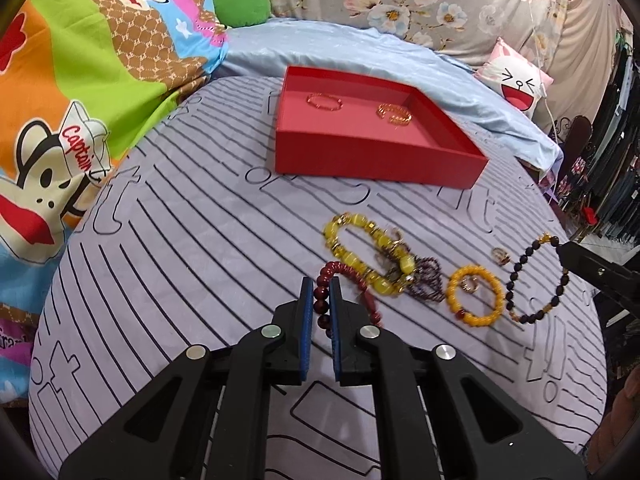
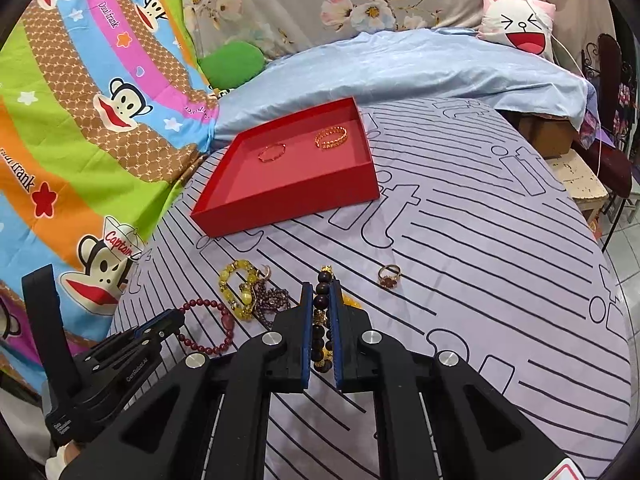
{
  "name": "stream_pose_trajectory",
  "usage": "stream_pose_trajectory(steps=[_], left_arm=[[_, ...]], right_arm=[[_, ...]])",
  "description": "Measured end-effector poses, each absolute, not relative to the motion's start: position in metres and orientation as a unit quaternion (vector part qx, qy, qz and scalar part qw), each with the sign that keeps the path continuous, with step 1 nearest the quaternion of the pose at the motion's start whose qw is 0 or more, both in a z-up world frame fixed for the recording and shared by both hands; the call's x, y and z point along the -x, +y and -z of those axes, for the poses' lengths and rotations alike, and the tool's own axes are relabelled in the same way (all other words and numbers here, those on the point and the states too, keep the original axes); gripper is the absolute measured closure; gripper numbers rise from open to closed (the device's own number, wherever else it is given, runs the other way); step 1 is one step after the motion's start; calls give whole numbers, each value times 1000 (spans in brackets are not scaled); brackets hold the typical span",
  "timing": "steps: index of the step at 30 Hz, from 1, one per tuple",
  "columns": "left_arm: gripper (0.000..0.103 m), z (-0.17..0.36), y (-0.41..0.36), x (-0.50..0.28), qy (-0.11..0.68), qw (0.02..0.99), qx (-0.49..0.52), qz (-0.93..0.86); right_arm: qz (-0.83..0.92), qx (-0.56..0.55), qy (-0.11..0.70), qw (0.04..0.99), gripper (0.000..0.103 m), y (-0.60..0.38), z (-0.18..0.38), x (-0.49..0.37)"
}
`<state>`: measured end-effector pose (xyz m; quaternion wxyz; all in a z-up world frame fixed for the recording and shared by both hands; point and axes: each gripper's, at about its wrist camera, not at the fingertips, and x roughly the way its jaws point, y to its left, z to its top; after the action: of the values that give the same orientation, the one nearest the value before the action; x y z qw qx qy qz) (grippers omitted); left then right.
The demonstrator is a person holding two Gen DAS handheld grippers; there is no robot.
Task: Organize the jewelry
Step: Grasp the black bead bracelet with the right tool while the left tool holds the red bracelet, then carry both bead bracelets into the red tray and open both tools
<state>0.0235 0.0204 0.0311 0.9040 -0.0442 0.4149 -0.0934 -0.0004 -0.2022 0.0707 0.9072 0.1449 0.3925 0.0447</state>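
A red tray [image 1: 376, 160] [image 2: 288, 204] sits on the striped bed and holds two thin gold bracelets [image 1: 324, 101] [image 2: 331, 136]. My left gripper [image 1: 321, 285] is shut on a dark red bead bracelet [image 1: 352, 276] [image 2: 208, 328] lying on the sheet. My right gripper [image 2: 321, 286] is shut on a black and gold bead bracelet [image 2: 322, 320] [image 1: 536, 276]. A yellow bead bracelet [image 1: 360, 248] [image 2: 236, 288], a purple one [image 1: 428, 280], an orange one [image 1: 476, 296] and a ring [image 2: 389, 276] lie near them.
A cartoon-print quilt [image 1: 60, 100] is heaped on the left and a light blue duvet [image 2: 400, 68] lies behind the tray. A cat-face pillow [image 2: 520, 24] sits at the back right. The bed edge and a tiled floor [image 2: 628, 248] are on the right.
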Motion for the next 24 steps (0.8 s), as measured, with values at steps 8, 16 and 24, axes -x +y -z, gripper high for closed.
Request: stream_pose_trajectory(steps=[8,16,24], left_arm=[[95,-55,17,-26,403,907,42,113],[95,-92,2,-47,372,917,29,141],[95,-139,-12,-98,332,925,42,180]], right_arm=[[-41,-138,380,914,95,-205,-84,-6],[-37,-105,371,922,95,-204,-94,-32],[-71,-107,371,920,95,-201,-110,-87]])
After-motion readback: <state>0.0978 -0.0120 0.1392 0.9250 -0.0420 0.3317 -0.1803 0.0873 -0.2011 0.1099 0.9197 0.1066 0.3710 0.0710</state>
